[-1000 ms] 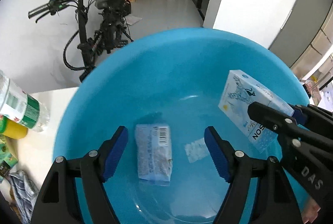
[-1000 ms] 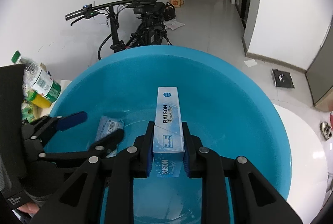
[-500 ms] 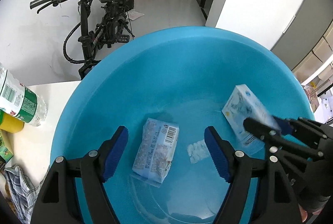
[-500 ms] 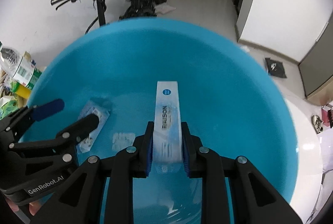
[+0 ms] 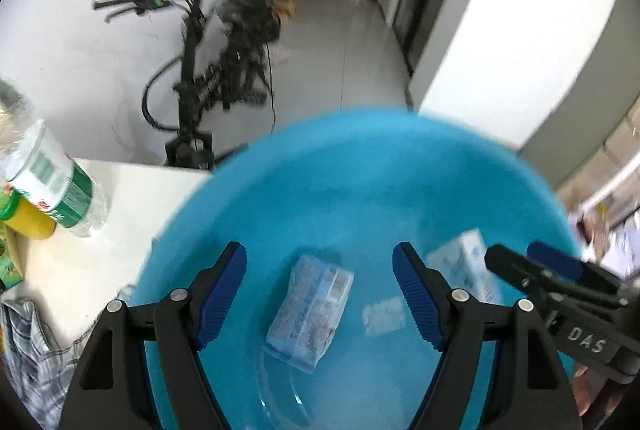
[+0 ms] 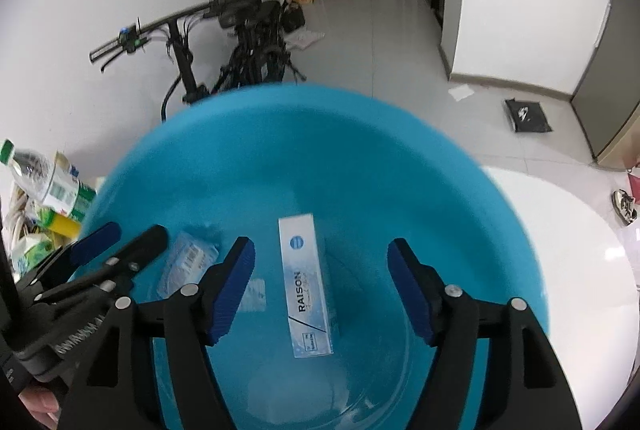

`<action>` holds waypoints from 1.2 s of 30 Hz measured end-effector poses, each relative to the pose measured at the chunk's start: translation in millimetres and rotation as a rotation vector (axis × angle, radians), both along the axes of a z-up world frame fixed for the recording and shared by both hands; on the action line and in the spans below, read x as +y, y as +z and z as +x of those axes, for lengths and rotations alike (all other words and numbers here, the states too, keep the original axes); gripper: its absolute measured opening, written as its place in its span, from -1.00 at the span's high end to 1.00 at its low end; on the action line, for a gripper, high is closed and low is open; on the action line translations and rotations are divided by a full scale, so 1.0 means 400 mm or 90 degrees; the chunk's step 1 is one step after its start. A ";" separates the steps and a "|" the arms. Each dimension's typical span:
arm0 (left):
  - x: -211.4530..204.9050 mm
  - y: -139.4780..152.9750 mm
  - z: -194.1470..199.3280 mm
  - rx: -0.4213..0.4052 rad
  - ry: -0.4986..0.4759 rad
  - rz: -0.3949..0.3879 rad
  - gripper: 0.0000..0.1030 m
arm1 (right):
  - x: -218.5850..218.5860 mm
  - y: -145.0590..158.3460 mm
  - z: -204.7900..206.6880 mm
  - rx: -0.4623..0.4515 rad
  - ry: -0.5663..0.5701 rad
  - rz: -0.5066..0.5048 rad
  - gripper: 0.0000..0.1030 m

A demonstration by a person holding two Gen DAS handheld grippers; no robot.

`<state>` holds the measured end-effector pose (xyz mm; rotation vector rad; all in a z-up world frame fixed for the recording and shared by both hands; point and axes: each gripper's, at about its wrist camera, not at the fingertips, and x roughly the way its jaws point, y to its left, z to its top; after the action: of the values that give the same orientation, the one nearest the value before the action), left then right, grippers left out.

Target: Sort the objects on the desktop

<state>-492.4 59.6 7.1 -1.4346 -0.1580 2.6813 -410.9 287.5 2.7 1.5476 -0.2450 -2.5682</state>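
Two bottles (image 5: 52, 186) beside basin (image 5: 360, 158), bicycle (image 5: 208, 70) beyond.

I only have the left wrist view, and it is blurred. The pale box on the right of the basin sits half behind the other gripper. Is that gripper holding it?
Observer: No. The right gripper has just been opening; the box lies free between its open fingers in the blue basin.
Operator: What is printed on the box?
Observer: RAISON, running along its length.
Operator: Anything on the floor right of the basin?
Observer: A black bag lies on the tiles.
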 end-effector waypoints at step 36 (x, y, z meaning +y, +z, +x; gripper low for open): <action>0.024 0.375 0.391 0.496 -0.013 -0.105 -1.00 | -0.003 0.386 0.307 0.510 -0.072 0.066 -1.00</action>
<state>-335.9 69.2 157.1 -0.3218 0.1418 3.0516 -288.2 286.3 157.0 0.4299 -0.1059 -3.0690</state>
